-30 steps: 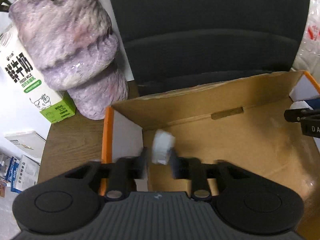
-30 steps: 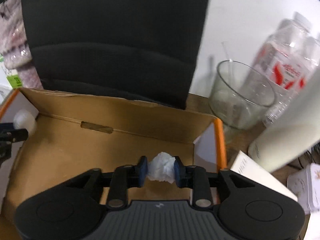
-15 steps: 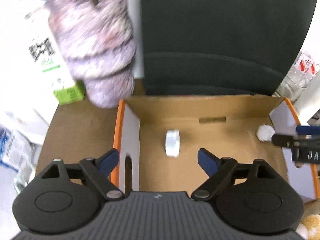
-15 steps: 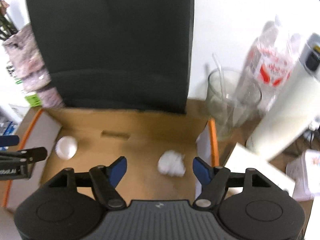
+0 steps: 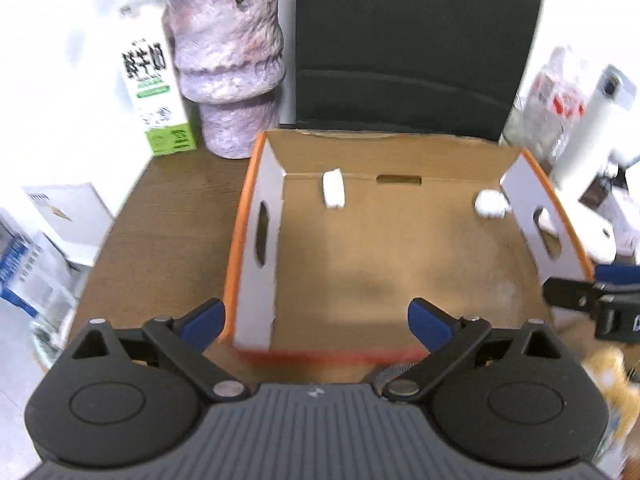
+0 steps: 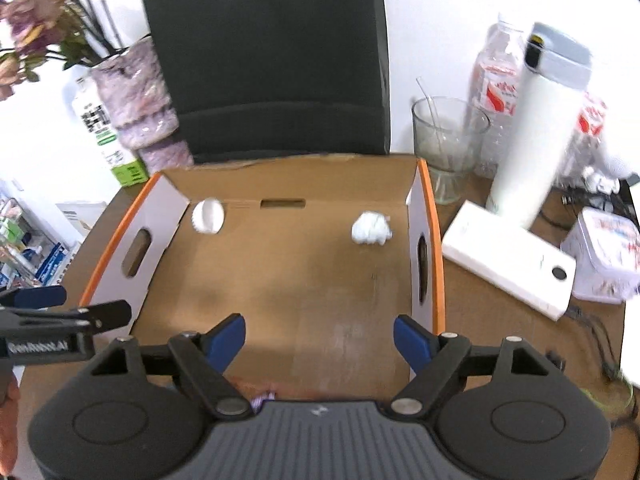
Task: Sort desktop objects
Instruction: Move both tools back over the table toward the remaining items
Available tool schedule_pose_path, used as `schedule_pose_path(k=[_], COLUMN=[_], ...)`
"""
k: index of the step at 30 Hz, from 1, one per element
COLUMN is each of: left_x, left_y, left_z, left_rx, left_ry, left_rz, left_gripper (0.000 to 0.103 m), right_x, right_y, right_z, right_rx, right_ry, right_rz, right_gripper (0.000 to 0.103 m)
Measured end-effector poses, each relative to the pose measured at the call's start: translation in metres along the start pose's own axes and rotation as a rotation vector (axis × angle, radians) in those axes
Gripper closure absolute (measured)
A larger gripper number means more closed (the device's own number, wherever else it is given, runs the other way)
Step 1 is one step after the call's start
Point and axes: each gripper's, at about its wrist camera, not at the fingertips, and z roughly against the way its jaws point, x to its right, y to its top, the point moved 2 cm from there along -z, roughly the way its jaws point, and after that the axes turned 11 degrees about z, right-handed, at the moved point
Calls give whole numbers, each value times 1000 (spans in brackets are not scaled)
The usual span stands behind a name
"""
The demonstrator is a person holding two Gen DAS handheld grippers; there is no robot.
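An orange-rimmed cardboard box (image 5: 240, 236) (image 6: 434, 240) lies open on the brown desk. Inside, a white round lid (image 5: 333, 189) (image 6: 208, 216) rests by the far wall on the left. A crumpled white paper ball (image 5: 489, 203) (image 6: 371, 229) lies near the right wall. My left gripper (image 5: 316, 320) hangs over the box's near left corner, jaws still opening, nothing between them. My right gripper (image 6: 319, 336) hovers over the box's near edge, jaws opening too and bare. Each gripper shows at the edge of the other's view.
A purple stone-look vase (image 5: 228, 64) and a milk carton (image 5: 154, 92) stand behind the box's left side, a black chair (image 5: 416, 44) behind it. To the right stand a glass (image 6: 446, 148), a white flask (image 6: 536, 132), plastic bottles, a white flat box (image 6: 508, 260) and a tin (image 6: 604, 252).
Both grippers let go of their objects, opened wide and drew back and up from the box. The lid rolled to the far wall; the paper ball lies near the right wall.
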Motion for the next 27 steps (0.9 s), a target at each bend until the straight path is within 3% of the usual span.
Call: schedule_pose_path(k=[4, 8, 16, 22, 27], left_x=[-6, -14, -66, -71, -61], left_y=[-44, -101, -236, -323, -352], left_z=[38, 72, 120, 149, 166], left_rx=[132, 233, 323, 455, 537], left_ry=[-2, -40, -69, -69, -106], left_rz=[-7, -35, 111, 5, -53], left_gripper=[2, 0, 0, 0, 0], right_x=[-11, -24, -65, -92, -112], right_y=[-35, -90, -218, -303, -350], right_z=[32, 60, 113, 142, 153], right_rx=[107, 191, 317, 383, 432], right_ry=[-41, -21, -42, -75, -110], right_rz=[17, -7, -16, -11, 39], right_gripper=[20, 18, 15, 11, 10])
